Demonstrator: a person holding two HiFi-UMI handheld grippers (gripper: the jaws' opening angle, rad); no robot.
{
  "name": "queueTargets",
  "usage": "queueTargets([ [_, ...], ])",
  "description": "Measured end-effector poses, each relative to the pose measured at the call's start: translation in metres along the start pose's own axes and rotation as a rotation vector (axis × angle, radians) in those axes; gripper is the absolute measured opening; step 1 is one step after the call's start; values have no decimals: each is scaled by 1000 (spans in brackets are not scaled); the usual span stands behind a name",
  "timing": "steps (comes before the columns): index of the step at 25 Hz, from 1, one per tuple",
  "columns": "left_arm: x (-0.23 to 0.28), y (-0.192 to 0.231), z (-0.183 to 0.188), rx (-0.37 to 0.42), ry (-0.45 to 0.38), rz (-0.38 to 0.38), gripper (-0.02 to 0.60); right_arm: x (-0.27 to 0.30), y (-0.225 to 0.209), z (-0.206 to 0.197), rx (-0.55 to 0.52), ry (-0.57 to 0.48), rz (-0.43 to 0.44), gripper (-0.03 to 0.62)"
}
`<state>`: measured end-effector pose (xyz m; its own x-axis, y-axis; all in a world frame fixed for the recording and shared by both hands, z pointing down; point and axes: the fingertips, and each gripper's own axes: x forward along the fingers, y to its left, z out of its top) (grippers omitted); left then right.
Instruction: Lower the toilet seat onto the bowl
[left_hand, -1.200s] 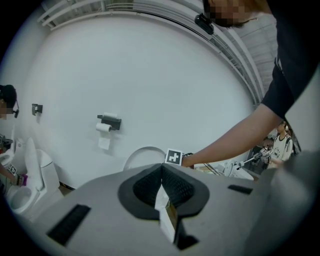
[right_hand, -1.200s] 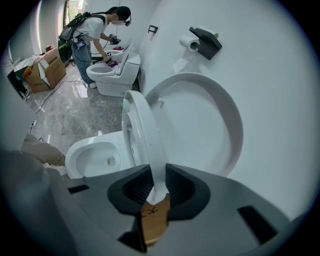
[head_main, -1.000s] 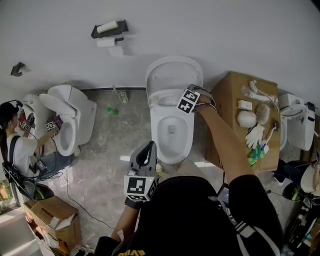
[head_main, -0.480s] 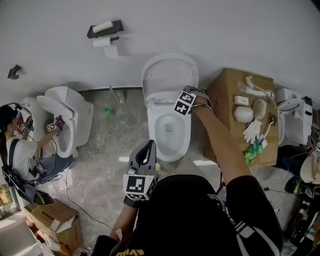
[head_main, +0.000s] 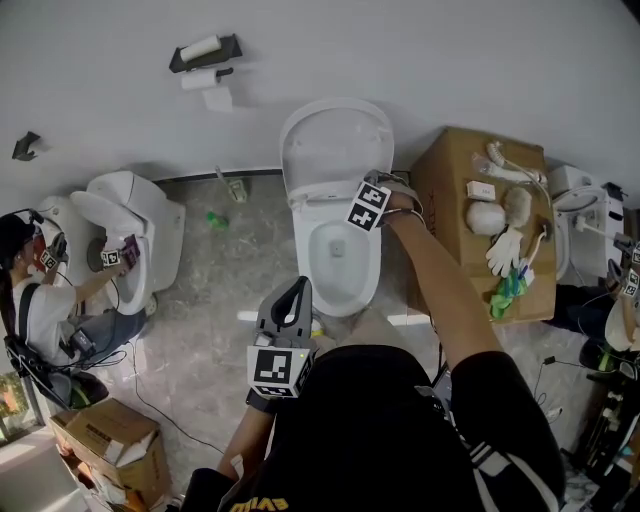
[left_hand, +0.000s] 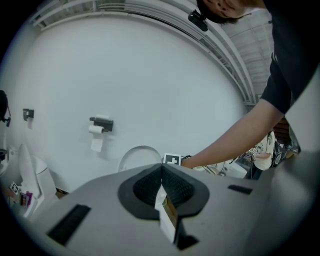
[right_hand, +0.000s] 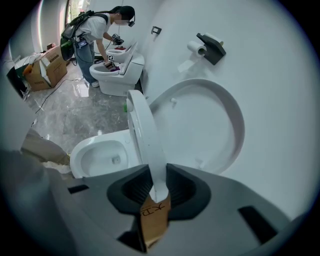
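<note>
A white toilet stands against the wall, its lid (head_main: 335, 140) upright and its bowl (head_main: 340, 260) open below. My right gripper (head_main: 365, 205) is over the bowl's right rear, shut on the edge of the seat (right_hand: 142, 130). In the right gripper view the seat stands half raised and edge-on, rising from between the jaws of the right gripper (right_hand: 160, 187), with the lid (right_hand: 205, 125) behind it and the bowl (right_hand: 100, 155) to its left. My left gripper (head_main: 293, 297) hangs near my body in front of the toilet. The left gripper (left_hand: 161, 172) is shut on nothing.
A cardboard box (head_main: 450, 180) beside the toilet on the right carries gloves, brushes and sponges. A second toilet (head_main: 140, 235) stands at the left with a person (head_main: 40, 300) working at it. A paper holder (head_main: 205, 52) hangs on the wall. Another toilet (head_main: 585, 235) stands at the far right.
My right gripper has drawn the seat a little away from the wall and the lid. The left gripper has stayed in place. The person at the left has shifted a hand.
</note>
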<state>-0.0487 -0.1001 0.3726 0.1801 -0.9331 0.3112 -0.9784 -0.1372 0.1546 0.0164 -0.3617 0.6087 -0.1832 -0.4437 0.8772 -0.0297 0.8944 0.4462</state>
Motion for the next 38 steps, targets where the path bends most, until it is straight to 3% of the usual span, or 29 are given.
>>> queueTargets([
  [19,-14,-2,-10,24,-7,-68,11,-15,38,-15,-37,43,-22,83],
  [24,-28,11,-27,15,40,-84,11,-15,51,-14,-24,50,-17,83],
  [33,-24,36,-42,37,38,-108,11,-22,54,-19,18,11,-116,83],
  [38,-41,39,-44,20,12,-105,11,-26,81,-24,9,-5,-114,85],
])
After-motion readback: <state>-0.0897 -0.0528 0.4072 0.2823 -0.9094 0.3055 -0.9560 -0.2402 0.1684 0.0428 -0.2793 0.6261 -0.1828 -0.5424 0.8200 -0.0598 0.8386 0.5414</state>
